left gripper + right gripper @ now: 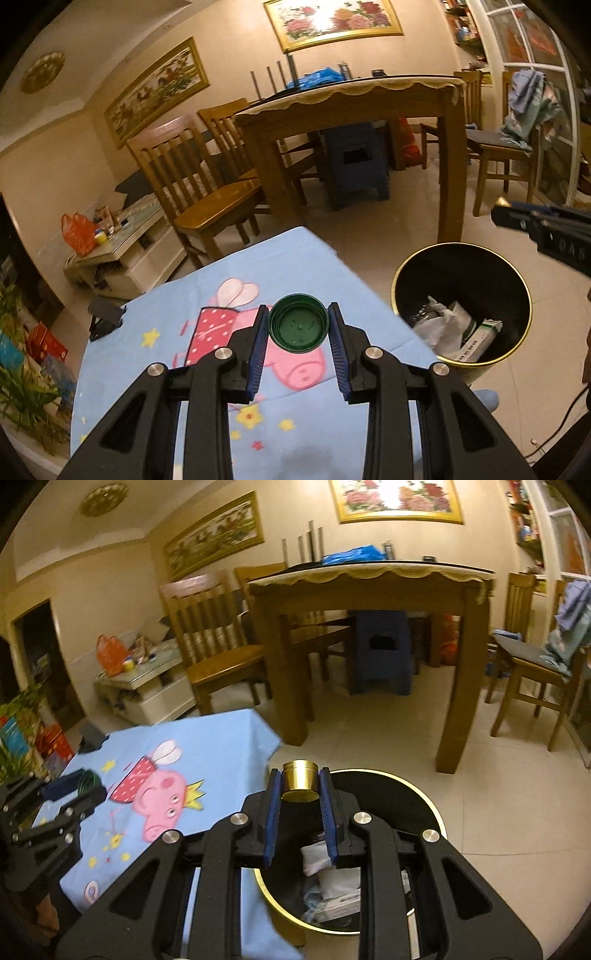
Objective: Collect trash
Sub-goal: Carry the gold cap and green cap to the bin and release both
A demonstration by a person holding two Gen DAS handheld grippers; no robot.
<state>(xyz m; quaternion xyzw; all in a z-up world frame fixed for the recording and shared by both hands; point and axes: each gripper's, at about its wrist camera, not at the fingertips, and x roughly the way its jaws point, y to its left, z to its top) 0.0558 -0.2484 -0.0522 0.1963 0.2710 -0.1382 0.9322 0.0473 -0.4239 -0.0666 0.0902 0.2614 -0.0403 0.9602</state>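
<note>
Left gripper [298, 329]: clamped a green cap [298, 322] above the blue tablecloth [177, 295].
Right gripper [300, 792]: clamped a gold cap [300, 784] over the black bin [424, 797].

The black trash bin [461, 306] stands open-topped on the floor just beside the blue cartoon tablecloth [177, 295]; paper waste [448, 328] lies low inside, leaving room above. The right gripper [300, 784] with its gold cap [300, 781] hangs over the rim. The wooden dining table [351, 110] and chairs stand well apart.
</note>
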